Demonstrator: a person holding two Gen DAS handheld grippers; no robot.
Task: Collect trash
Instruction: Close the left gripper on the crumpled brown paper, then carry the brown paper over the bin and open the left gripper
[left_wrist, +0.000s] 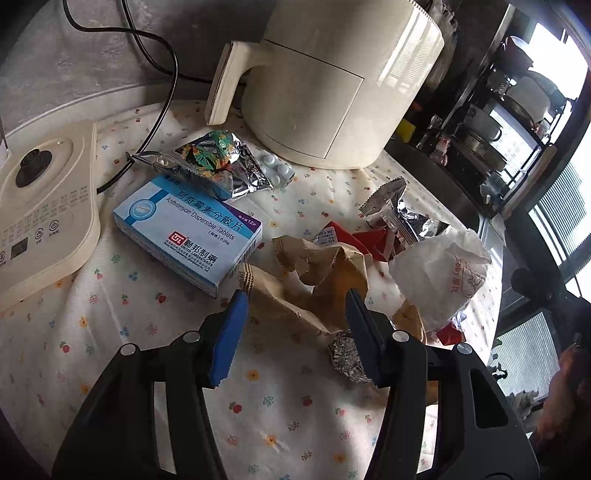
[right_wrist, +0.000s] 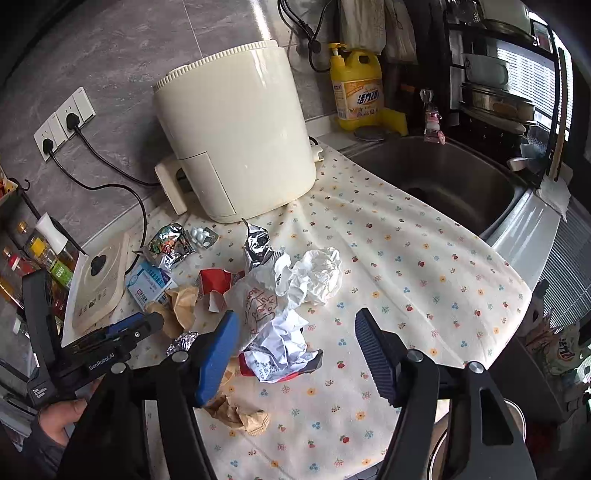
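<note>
Trash lies on a flowered cloth (left_wrist: 147, 332). In the left wrist view my left gripper (left_wrist: 295, 306) is open, its jaws astride a crumpled brown paper bag (left_wrist: 325, 273); a foil ball (left_wrist: 347, 354) lies by the right finger. A white wrapper (left_wrist: 439, 273), red packet (left_wrist: 362, 240), foil wrappers (left_wrist: 210, 162) and a blue tablet box (left_wrist: 188, 232) lie around. In the right wrist view my right gripper (right_wrist: 295, 328) is open above crumpled white paper (right_wrist: 280, 343), with a white wrapper (right_wrist: 314, 273) beyond. The left gripper (right_wrist: 122, 332) shows at the left.
A cream air fryer (right_wrist: 236, 140) stands at the back. A kettle base (left_wrist: 40, 206) with cord sits at left. A pill blister (left_wrist: 275, 166) lies by the fryer. A steel sink (right_wrist: 443, 177), yellow detergent bottle (right_wrist: 356, 88) and dish rack (right_wrist: 495, 74) are at right.
</note>
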